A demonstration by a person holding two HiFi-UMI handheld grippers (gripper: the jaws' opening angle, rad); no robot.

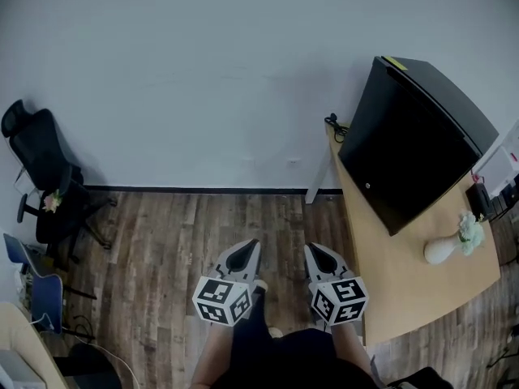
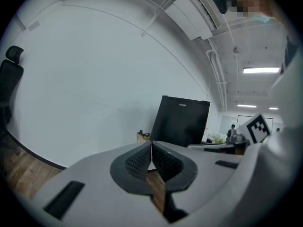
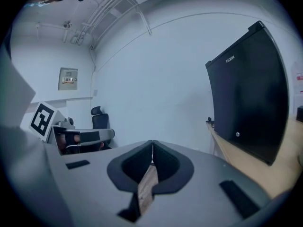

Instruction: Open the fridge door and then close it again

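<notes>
A small black fridge point(image 1: 413, 140) stands on a light wooden table point(image 1: 381, 258) at the right, its door closed. In the left gripper view the fridge point(image 2: 181, 120) is ahead and a little right; the right gripper view has the fridge point(image 3: 251, 96) large at the right, with a small round lock on its door. Both grippers hang over the wood floor, well short of the fridge. My left gripper point(image 1: 250, 245) is shut with nothing in it. My right gripper point(image 1: 312, 251) is shut and empty too, close beside the table's near edge.
A black office chair point(image 1: 40, 173) stands at the left wall. A white vase with pale flowers point(image 1: 450, 245) sits on the table in front of the fridge. Cables lie at the table's back corner point(image 1: 334, 124). A white wall runs behind everything.
</notes>
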